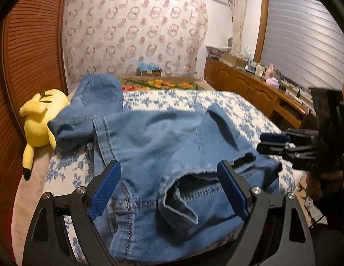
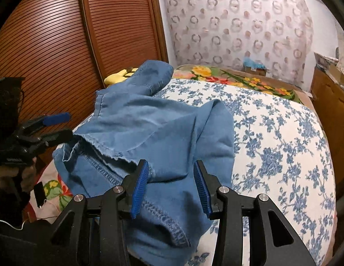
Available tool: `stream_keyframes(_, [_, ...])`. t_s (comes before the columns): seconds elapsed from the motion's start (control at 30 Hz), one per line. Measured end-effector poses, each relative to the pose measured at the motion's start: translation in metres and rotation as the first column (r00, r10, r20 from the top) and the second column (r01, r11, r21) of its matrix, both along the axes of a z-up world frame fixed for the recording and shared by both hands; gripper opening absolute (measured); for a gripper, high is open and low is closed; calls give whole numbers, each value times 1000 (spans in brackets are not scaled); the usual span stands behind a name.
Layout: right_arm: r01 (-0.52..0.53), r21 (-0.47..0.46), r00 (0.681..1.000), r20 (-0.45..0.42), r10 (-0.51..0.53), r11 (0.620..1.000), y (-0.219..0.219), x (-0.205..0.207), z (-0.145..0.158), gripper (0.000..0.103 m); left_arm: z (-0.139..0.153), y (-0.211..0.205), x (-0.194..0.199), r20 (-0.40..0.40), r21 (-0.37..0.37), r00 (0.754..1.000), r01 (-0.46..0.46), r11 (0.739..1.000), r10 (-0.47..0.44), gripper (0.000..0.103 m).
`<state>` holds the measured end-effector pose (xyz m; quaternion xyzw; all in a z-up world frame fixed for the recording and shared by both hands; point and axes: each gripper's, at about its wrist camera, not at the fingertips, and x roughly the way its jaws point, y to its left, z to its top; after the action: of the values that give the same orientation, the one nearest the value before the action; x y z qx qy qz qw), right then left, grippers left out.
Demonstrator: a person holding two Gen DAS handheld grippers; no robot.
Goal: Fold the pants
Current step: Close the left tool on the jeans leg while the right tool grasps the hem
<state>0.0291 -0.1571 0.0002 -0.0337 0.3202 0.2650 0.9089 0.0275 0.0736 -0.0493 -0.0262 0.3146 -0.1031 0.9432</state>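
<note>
- Because the pants (image 1: pixel 163 146) are soft blue denim lying crumpled on the bed (image 2: pixel 271 133), they look limp yet fairly heavy, likely to sag and drag; the seamed hems or waistband edges seem the firmest places to pinch.
- Left hand-held gripper (image 1: pixel 169 173) hovers with jaws spread wide over a frayed hem, holding nothing.
- Right hand-held gripper (image 2: pixel 171 173) stands about half open above a bunched fold, pads clear of the cloth.
- Yellow plush toy (image 1: pixel 38 119) lies just beside one leg, possibly in the way when spreading the pants.
- Floral blanket (image 2: pixel 238 77) lies further up the bed.
</note>
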Motion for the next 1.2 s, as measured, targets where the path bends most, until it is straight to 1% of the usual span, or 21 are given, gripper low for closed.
stream_keyframes(0.1, [-8,2,1000,-14,8,1000,5,4,-5,44,-12,1,-1,-31,8,1000,3,1000,-3,89])
stream_keyframes(0.2, [-16,7,999,-40,17,1000,10,10,-13,44,-18,4,-1,-46,12,999,2,1000,-1,89])
stream_keyframes(0.3, [-6,-8,998,-58,6,1000,15,15,-19,44,-20,5,-2,-46,11,999,11,1000,-10,77])
stream_keyframes(0.43, [37,-9,996,-77,-38,999,14,21,-24,47,-21,3,-2,-46,15,999,18,1000,-18,62])
stream_keyframes(0.5, [49,8,994,-93,-48,999,11,26,-27,47,-23,1,-2,-49,27,999,21,999,-20,59])
stream_keyframes(0.67, [42,40,988,-150,-35,998,14,36,-38,47,-31,-2,0,-75,47,997,34,998,-30,59])
stream_keyframes(0.87, [30,47,988,-151,-22,998,22,46,-44,47,-32,-3,1,-71,53,997,33,998,-29,59])
stream_keyframes(0.9, [28,50,989,-149,-20,998,23,47,-44,47,-31,-4,0,-66,57,997,30,998,-27,55])
stream_keyframes(0.93, [25,53,990,-143,-17,998,23,48,-44,41,-30,-4,-1,-57,59,998,27,998,-24,52])
stream_keyframes(1.0, [4,68,991,-134,5,998,26,47,-44,20,-27,-3,-3,-45,58,999,28,998,-25,48])
stream_keyframes(1.03, [-8,73,992,-123,17,997,27,46,-43,16,-25,-3,-4,-39,56,999,29,998,-27,44])
stream_keyframes(1.07, [-14,72,993,-114,23,997,28,44,-43,9,-23,-2,-5,-33,55,999,31,998,-29,43])
stream_keyframes(1.1, [-24,72,994,-103,32,997,28,43,-42,6,-20,-3,-6,-29,55,999,32,998,-30,41])
stream_keyframes(1.2, [-42,97,997,-65,49,994,24,40,-35,3,-15,-4,-9,-8,50,999,35,998,-34,40])
